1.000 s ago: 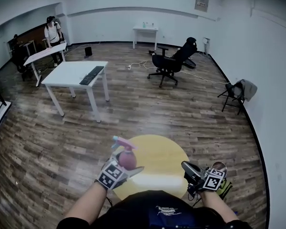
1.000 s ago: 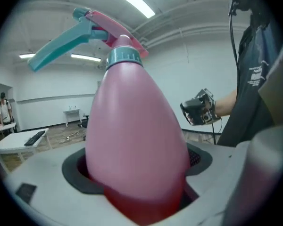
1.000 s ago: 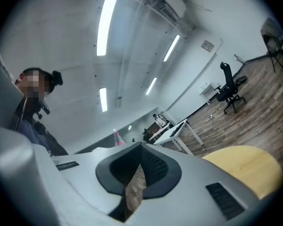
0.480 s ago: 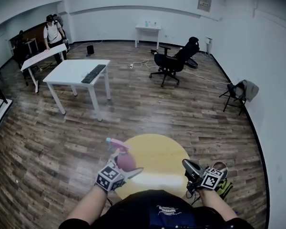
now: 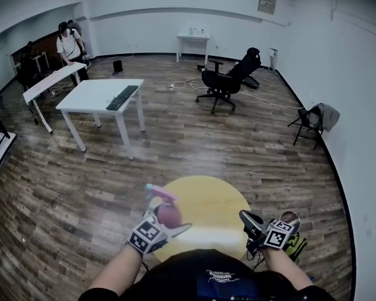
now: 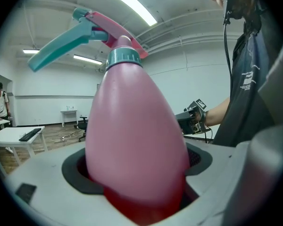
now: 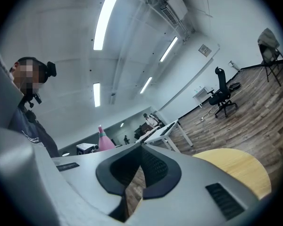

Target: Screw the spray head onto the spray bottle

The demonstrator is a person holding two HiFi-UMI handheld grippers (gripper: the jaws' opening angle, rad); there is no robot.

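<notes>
Wood-floor room, round yellow table (image 5: 219,196) below. Left gripper (image 5: 165,226) clamps the pink egg-shaped plastic spray bottle (image 6: 137,140) upright over the table's left edge, teal-and-pink trigger spray head (image 6: 94,32) on its neck. Right gripper (image 5: 246,219) clenched, empty, well apart.

I am counting one spray bottle (image 5: 169,214), one yellow surface (image 5: 213,198), one keyboard (image 5: 120,98), one office chair (image 5: 224,83), one folding chair (image 5: 312,123).

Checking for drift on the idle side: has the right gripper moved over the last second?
No. In the head view, the right gripper sits shut at the same spot by the right edge of the yellow table.
</notes>
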